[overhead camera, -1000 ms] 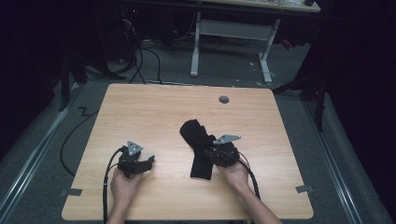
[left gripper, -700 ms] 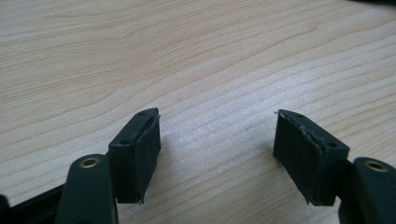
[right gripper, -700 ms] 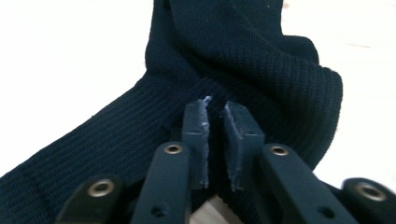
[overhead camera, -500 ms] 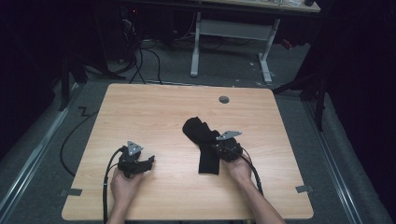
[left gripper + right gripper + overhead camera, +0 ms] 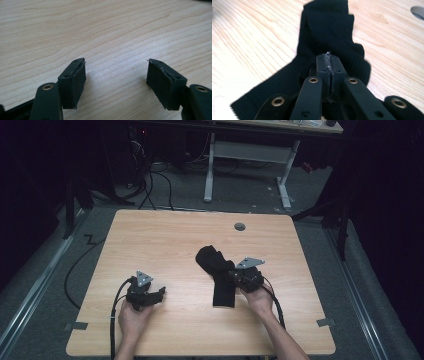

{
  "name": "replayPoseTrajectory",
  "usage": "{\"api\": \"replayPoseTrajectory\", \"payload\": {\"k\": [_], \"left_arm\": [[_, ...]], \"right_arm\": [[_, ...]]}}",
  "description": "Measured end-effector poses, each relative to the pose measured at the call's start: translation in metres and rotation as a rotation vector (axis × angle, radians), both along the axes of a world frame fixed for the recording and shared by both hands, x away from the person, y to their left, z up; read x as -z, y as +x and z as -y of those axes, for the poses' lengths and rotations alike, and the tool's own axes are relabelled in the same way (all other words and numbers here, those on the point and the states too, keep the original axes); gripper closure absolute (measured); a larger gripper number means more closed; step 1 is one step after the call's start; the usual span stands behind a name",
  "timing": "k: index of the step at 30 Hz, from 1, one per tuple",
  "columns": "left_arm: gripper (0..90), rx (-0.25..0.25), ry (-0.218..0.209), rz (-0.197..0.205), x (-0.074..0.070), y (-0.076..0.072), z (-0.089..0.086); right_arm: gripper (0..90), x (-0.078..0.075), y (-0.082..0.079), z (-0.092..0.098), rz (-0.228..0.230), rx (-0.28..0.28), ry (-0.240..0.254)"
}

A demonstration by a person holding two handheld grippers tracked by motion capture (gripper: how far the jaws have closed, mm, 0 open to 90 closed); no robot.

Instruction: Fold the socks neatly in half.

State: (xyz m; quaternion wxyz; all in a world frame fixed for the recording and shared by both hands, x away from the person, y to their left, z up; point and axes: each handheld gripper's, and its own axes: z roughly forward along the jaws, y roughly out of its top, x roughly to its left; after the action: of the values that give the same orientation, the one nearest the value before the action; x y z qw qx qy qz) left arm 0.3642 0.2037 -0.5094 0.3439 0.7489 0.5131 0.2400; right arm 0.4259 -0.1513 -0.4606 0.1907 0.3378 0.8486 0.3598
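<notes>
Right gripper: I am seeing its jaws pressed together on a fold of the black sock; they have just been closing, and the ribbed cloth is pinched between the pads, with a few pale threads showing in the seam

Sock position: it is lying right of the middle of the bench, one part bunched toward the far side and the other reaching back toward my near edge; in the high view the sock is sitting just left of the right gripper

Why held this way: I am judging the pinch is taken at the bend so that the cloth can be lifted or folded over from its middle; a grip at the thick fold is giving the pads more to bite than a single flat layer would

Left gripper: its jaws are standing wide apart over bare wood, holding nothing; in the high view the left gripper is resting well apart from the sock, probably waiting to take the other end

Round grey cap: it is sitting flush in the bench near the far edge, clear of the work

Writing: I am finding no brand, label or readable lettering on the sock, the grippers or the bench
</notes>
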Motion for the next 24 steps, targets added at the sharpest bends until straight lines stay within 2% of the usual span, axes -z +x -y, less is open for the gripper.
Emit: {"api": "replayPoseTrajectory", "payload": {"k": [10, 16, 20, 24], "left_arm": [[32.1, 0.000, 0.000, 0.000, 0.000, 0.000, 0.000], [32.1, 0.000, 0.000, 0.000, 0.000, 0.000, 0.000], [32.1, 0.000, 0.000, 0.000, 0.000, 0.000, 0.000], [32.1, 0.000, 0.000, 0.000, 0.000, 0.000, 0.000]], "right_arm": [[89.1, -0.021, -0.006, 0.003, 0.034, -0.018, 0.041], [89.1, -0.030, -0.016, -0.002, 0.056, -0.051, 0.050], [89.1, -0.033, -0.025, -0.006, 0.041, -0.083, 0.065], [89.0, -0.034, -0.031, -0.007, 0.040, -0.096, 0.059]]}}
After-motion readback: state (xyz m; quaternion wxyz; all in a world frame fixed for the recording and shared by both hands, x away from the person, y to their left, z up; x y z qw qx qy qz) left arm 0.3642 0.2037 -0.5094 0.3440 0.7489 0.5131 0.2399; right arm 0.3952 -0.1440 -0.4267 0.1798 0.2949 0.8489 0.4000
